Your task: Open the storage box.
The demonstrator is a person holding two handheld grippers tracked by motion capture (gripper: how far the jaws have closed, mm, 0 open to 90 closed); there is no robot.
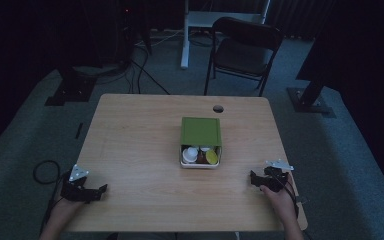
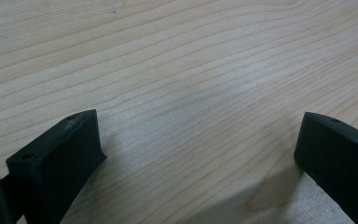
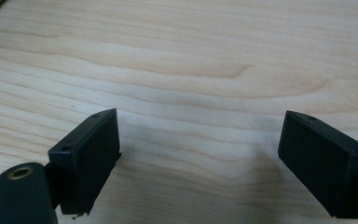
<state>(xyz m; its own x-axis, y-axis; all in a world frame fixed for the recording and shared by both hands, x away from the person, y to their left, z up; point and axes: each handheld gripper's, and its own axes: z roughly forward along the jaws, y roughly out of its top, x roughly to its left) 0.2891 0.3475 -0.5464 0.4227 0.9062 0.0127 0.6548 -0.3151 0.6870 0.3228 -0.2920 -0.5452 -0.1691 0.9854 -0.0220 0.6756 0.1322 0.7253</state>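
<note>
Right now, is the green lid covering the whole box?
No: in the high view the green lid covers only the far part of the box, leaving small containers showing at its near end.

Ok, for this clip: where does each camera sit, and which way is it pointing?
High view: above the person's side, looking forward and down on the wooden table with the green box; forearms, left gripper and right gripper enter from the bottom.
Left gripper view: rides the left gripper, looking along its open jaws onto bare wood.
Right gripper view: rides the right gripper, jaws open, facing wood, with a green sliver at its top left corner.
Shared: both gripper views show the same tabletop, nothing between the jaws.
</note>
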